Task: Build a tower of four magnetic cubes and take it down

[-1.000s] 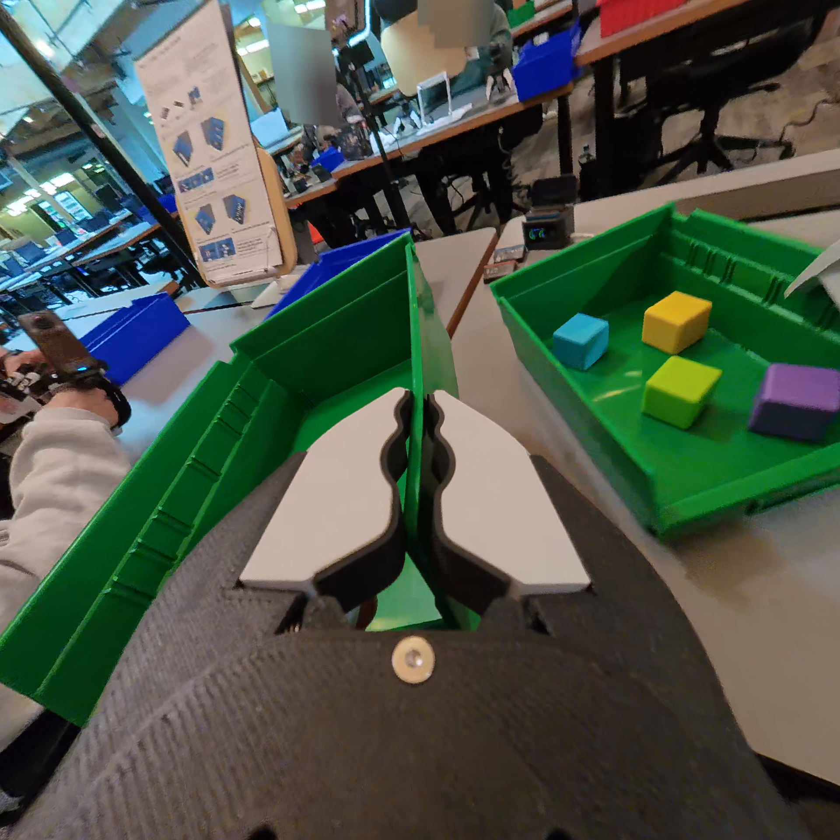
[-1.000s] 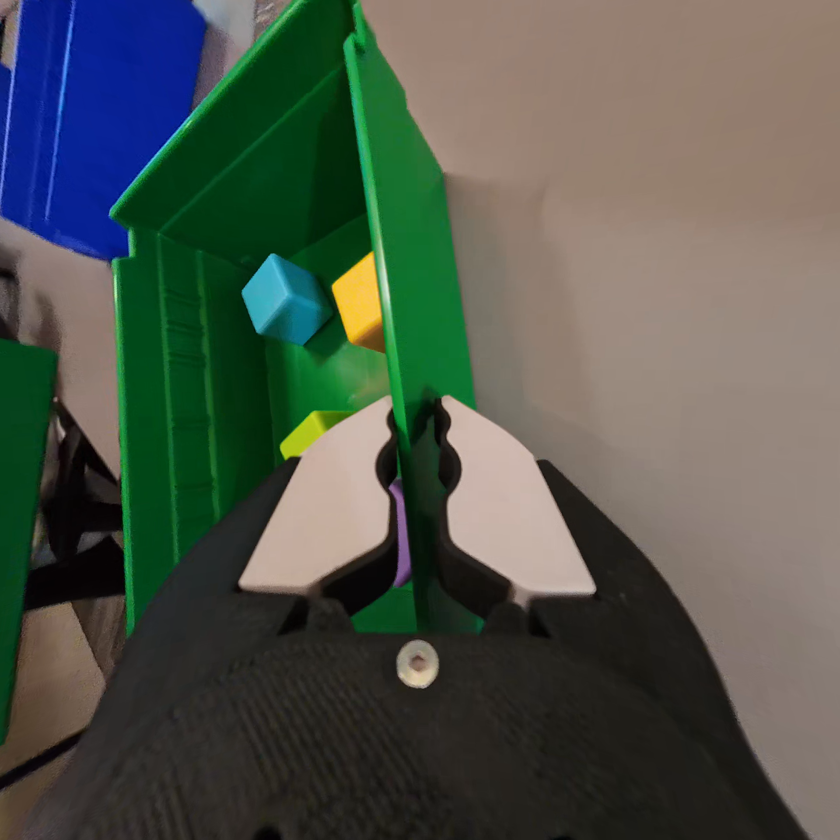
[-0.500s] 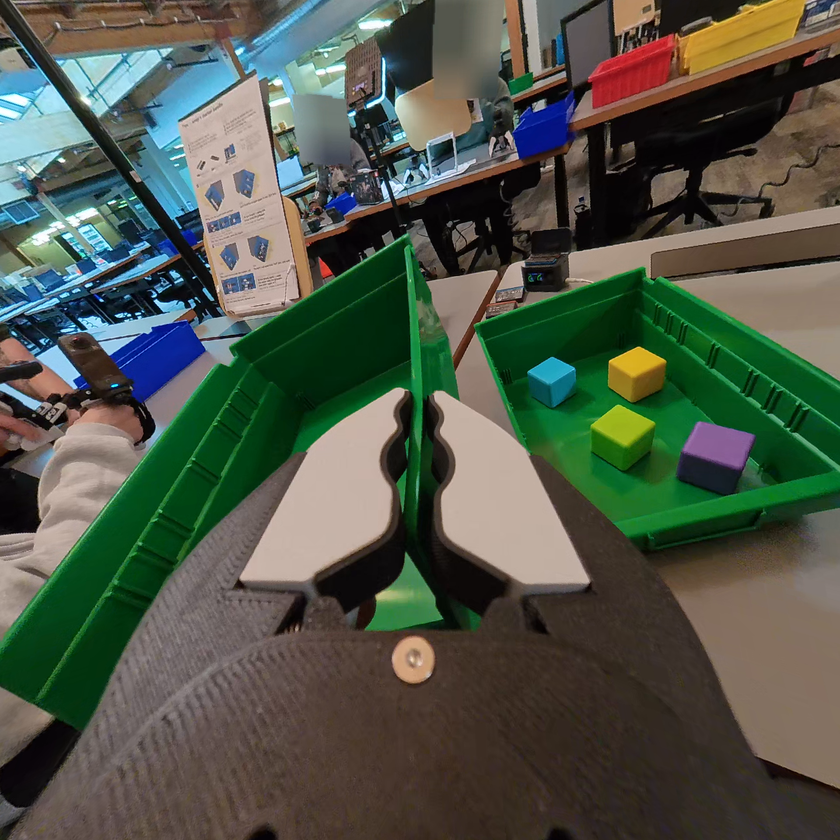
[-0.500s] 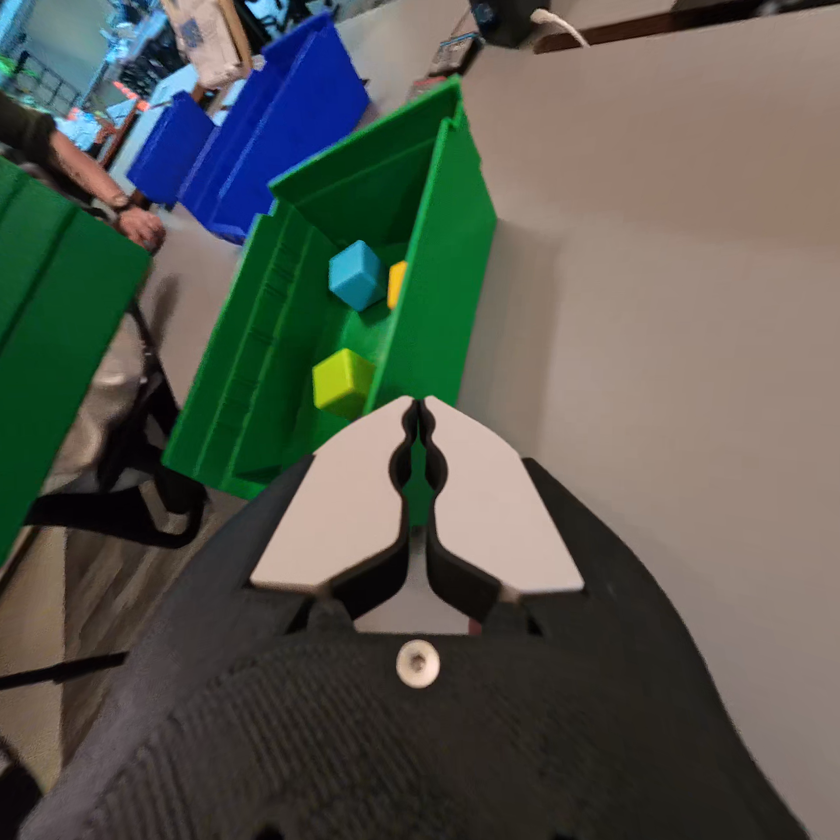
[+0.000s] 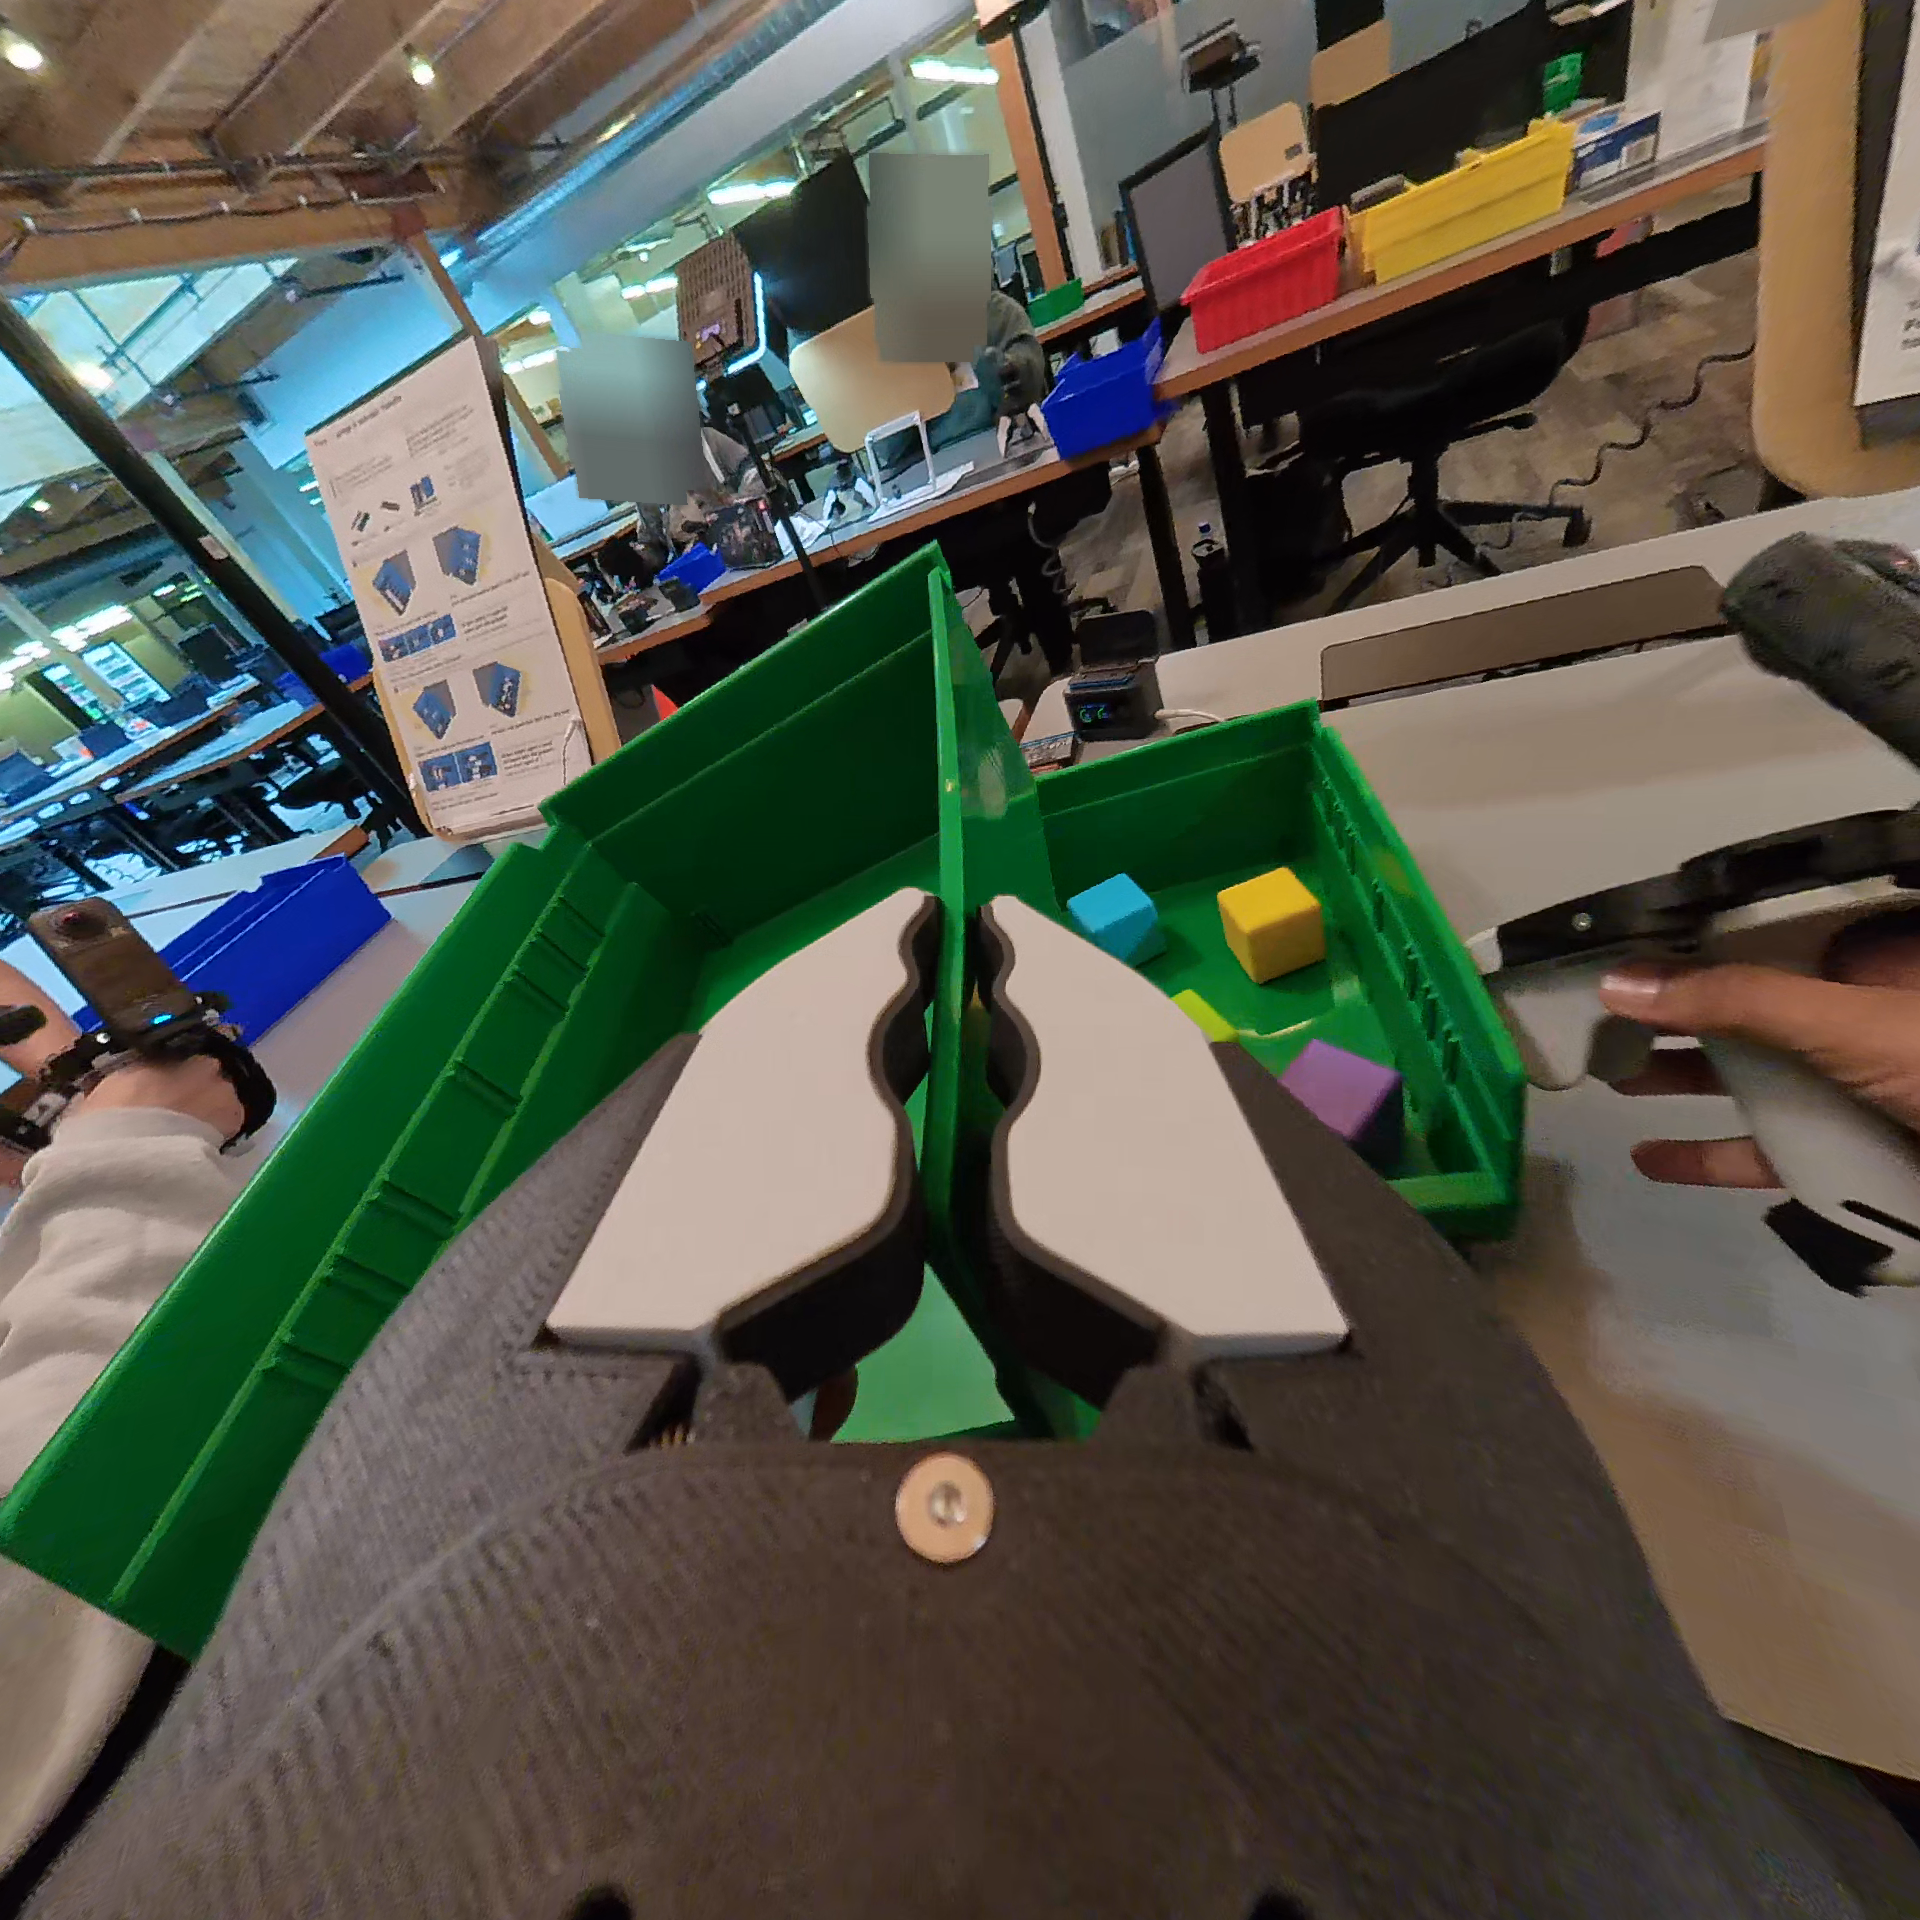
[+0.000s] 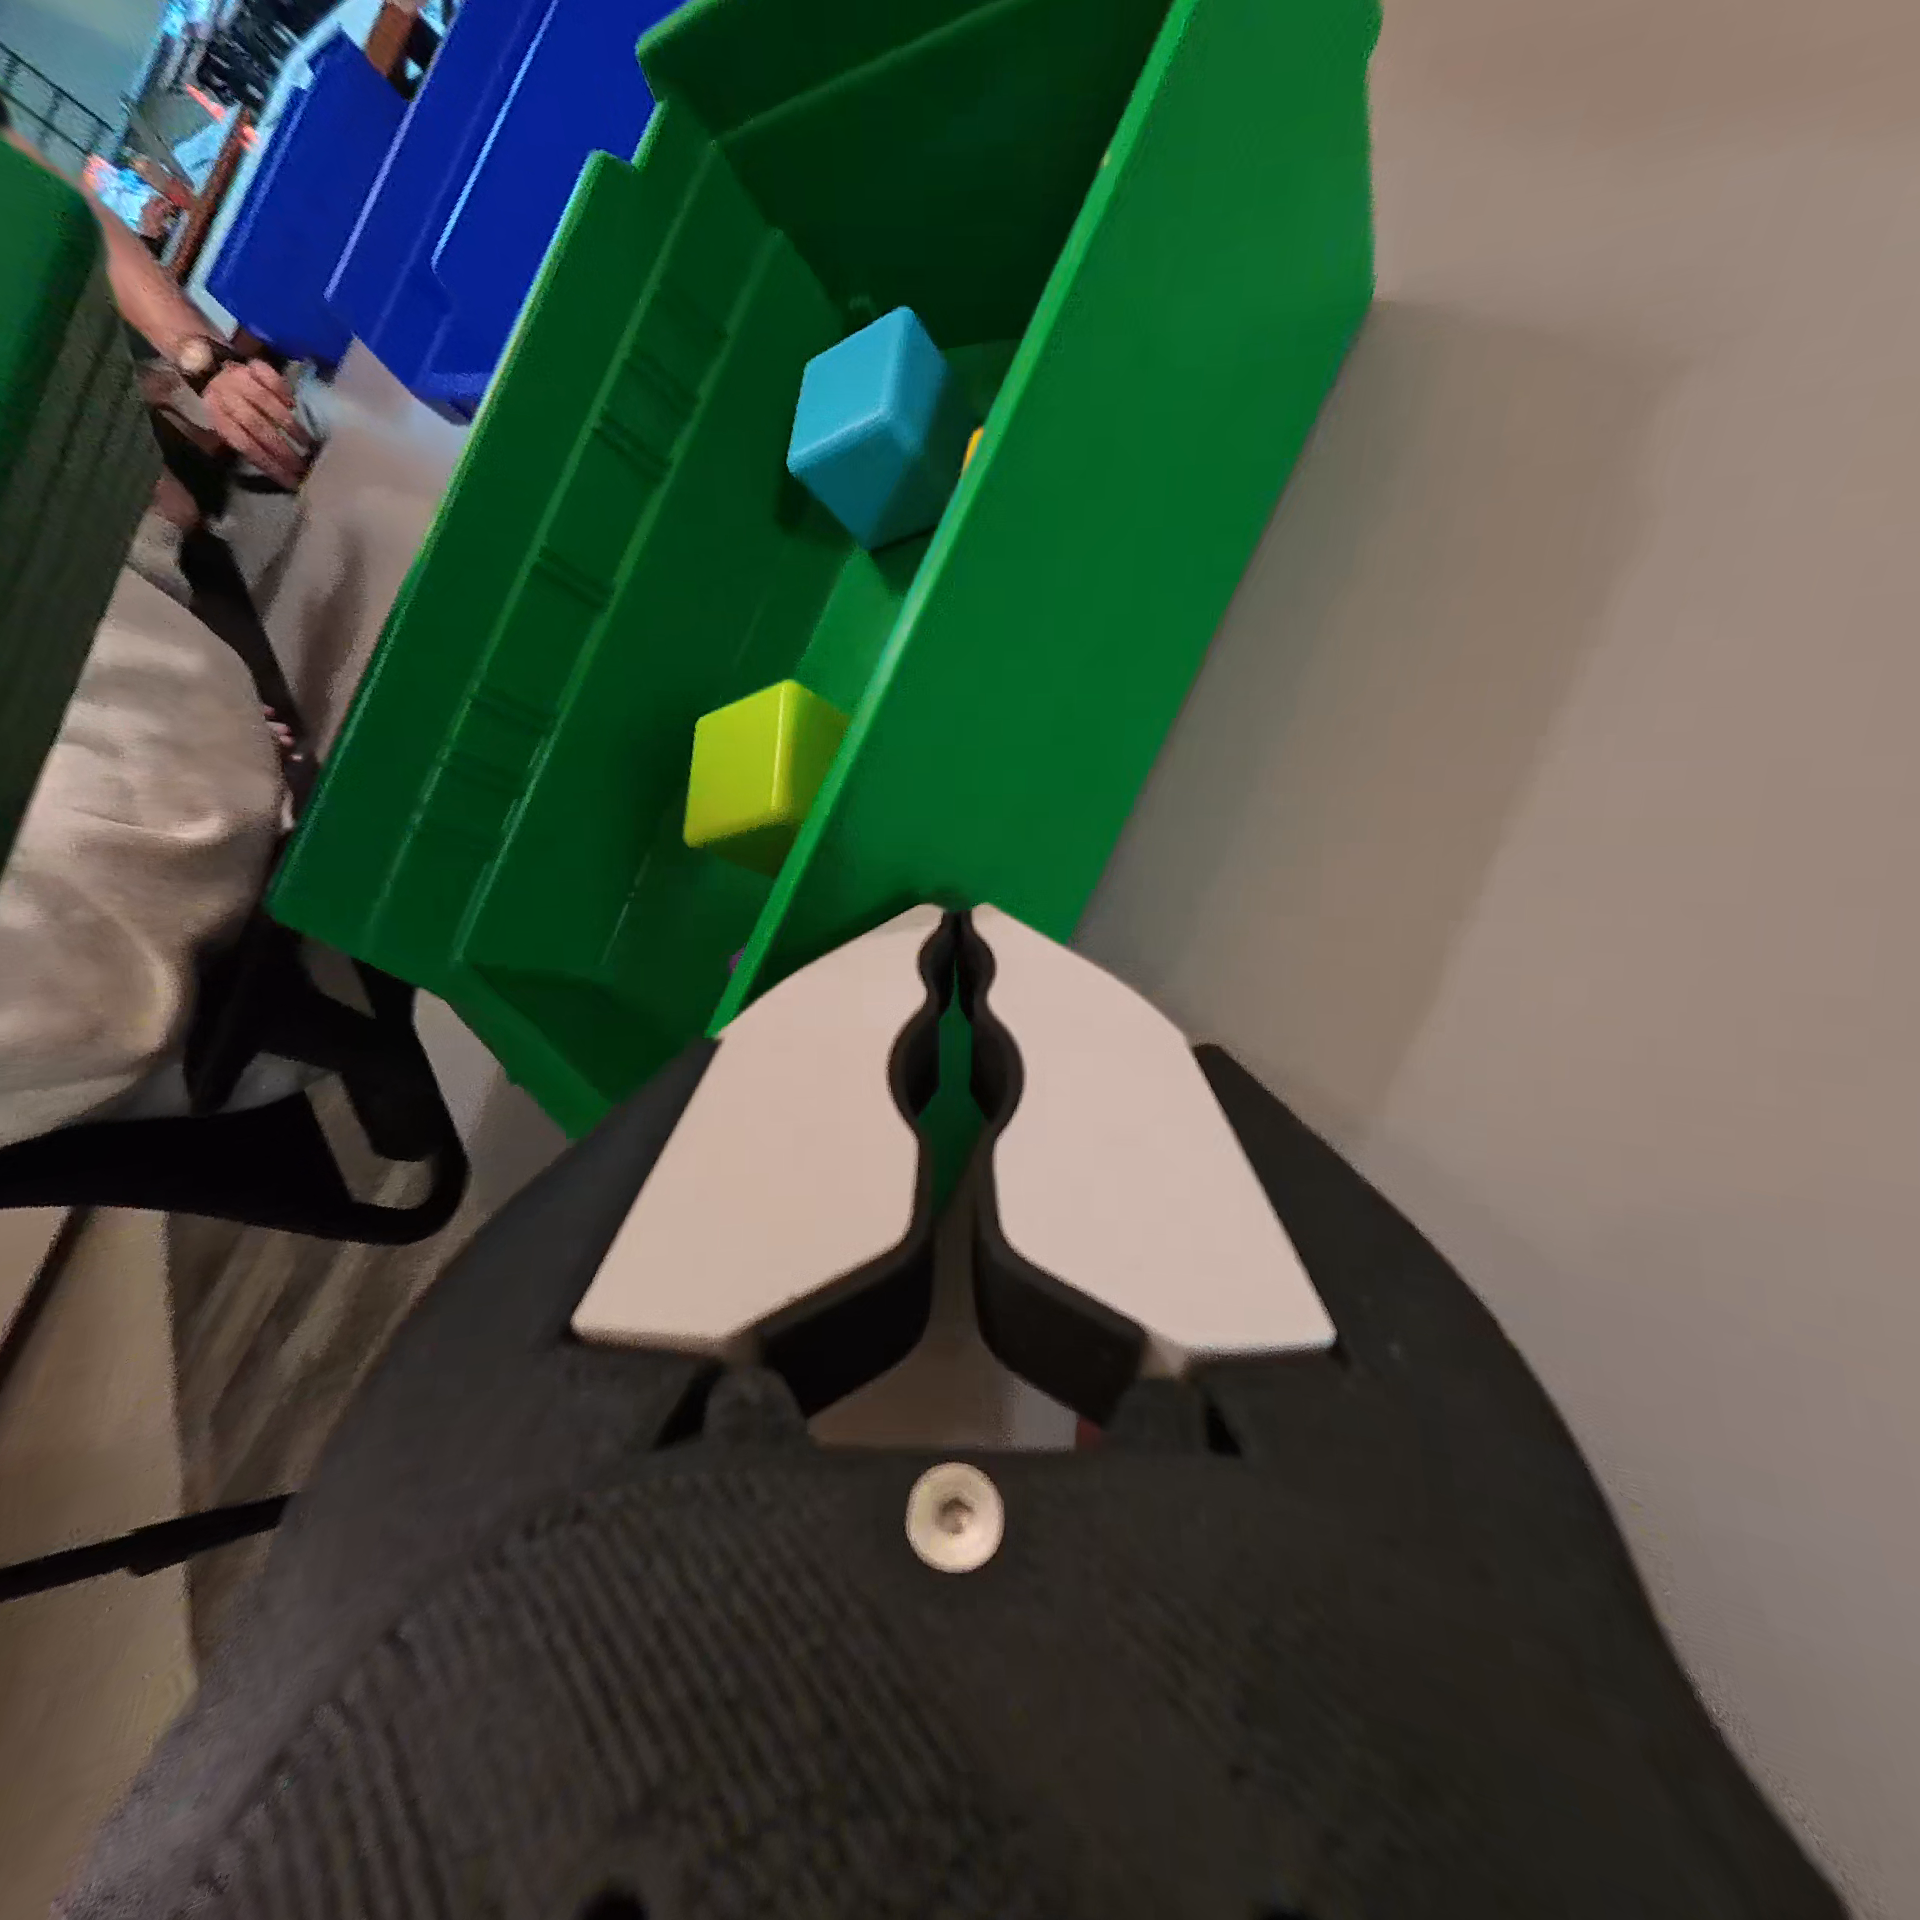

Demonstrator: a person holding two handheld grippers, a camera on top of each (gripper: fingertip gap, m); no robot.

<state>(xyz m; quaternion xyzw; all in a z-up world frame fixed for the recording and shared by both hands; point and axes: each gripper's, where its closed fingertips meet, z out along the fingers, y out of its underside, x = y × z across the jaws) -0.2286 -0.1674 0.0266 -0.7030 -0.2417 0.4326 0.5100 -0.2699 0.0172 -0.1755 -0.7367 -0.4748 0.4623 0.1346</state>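
My left gripper (image 5: 956, 920) is shut on the right side wall of an empty green bin (image 5: 416, 1143) and holds it tilted. Just right of it, a second green bin (image 5: 1455, 1039) sits on the grey table with a blue cube (image 5: 1112, 920), a yellow cube (image 5: 1270, 925), a lime cube (image 5: 1203, 1013) and a purple cube (image 5: 1340, 1091). My right gripper (image 6: 956, 920) is shut and empty, tips at the near right corner of that bin (image 6: 1091, 623). The blue cube (image 6: 873, 426) and lime cube (image 6: 764, 774) show inside.
A hand (image 5: 1766, 1039) holds the right gripper at the right edge of the left wrist view. Blue bins (image 6: 416, 156) lie beyond the green ones. A small black device (image 5: 1112, 696) and a standing poster (image 5: 457, 644) are at the table's far side. A person's sleeve (image 5: 94, 1278) is at left. Left tips to right tips: about 30 cm. From my right tips it is roughly 15 cm to the blue cube (image 6: 873, 426); from my left, 35 cm.
My right gripper let go of the cube bin's right wall, drew back and closed. The left gripper kept its grip on the empty bin, which now sits right beside the cube bin.
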